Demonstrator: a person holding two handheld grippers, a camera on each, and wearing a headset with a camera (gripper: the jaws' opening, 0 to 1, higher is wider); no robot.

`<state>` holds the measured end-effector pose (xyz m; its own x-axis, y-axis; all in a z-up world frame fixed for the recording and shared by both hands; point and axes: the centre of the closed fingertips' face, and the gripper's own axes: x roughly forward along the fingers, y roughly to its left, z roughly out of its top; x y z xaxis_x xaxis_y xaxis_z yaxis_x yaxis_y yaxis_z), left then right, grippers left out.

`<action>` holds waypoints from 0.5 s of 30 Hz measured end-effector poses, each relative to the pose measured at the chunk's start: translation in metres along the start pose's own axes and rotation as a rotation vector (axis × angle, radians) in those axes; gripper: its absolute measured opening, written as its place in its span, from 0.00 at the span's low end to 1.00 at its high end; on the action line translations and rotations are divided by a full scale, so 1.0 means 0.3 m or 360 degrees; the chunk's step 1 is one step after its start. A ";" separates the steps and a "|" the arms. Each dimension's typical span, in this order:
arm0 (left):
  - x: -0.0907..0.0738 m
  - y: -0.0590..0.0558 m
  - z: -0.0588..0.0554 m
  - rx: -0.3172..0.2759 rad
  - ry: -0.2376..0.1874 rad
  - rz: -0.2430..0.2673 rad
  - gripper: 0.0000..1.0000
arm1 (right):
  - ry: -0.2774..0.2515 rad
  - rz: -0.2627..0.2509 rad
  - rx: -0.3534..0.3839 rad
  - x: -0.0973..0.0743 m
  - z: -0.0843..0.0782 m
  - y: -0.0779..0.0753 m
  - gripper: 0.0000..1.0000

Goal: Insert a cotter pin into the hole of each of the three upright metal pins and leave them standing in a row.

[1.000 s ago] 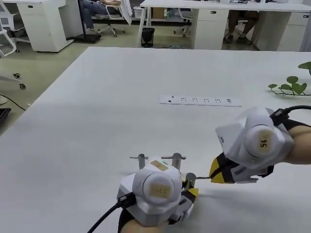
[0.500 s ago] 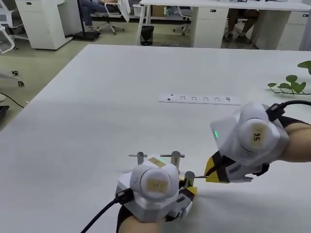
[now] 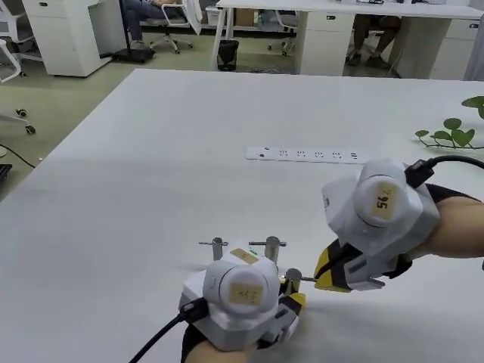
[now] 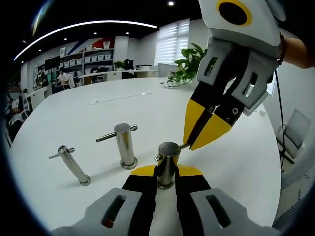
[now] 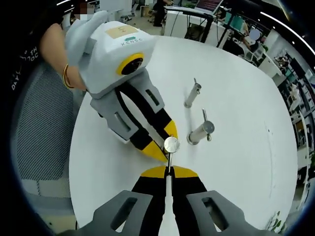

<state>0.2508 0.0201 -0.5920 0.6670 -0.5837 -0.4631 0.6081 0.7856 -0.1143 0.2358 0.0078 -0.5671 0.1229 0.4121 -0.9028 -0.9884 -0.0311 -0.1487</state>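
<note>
Three upright metal pins stand in a row on the white table. The far pin (image 4: 72, 164) and the middle pin (image 4: 125, 146) each carry a cotter pin through the top. My left gripper (image 4: 166, 173) is shut on the near pin (image 4: 167, 163), also seen as near pin (image 3: 293, 277) and near pin (image 5: 171, 144). My right gripper (image 5: 168, 172) is shut on a thin cotter pin (image 5: 169, 160), whose tip meets the head of that near pin. In the head view the left gripper (image 3: 291, 291) sits low centre and the right gripper (image 3: 327, 274) comes in from the right.
A white power strip (image 3: 301, 156) lies farther back on the table (image 3: 151, 166). A green plant (image 3: 451, 131) sits at the right edge. Desks, chairs and seated people are beyond the table's far edge.
The right gripper has moved slightly left toward the near pin with the cotter pin, bringing its tip up to the pin's head. The left gripper holds its place.
</note>
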 end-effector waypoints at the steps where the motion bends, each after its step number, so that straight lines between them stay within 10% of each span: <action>1: 0.000 0.000 0.000 0.0001 0.0000 -0.0002 0.11 | -0.0005 -0.0005 -0.0010 0.000 0.003 -0.002 0.00; 15: 0.002 0.000 0.001 -0.0018 -0.0009 -0.0008 0.11 | -0.0030 -0.0016 -0.0154 0.008 0.024 -0.004 0.00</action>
<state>0.2514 0.0197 -0.5921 0.6664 -0.5886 -0.4577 0.6064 0.7850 -0.1265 0.2368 0.0154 -0.5662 0.1304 0.4301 -0.8933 -0.9737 -0.1144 -0.1972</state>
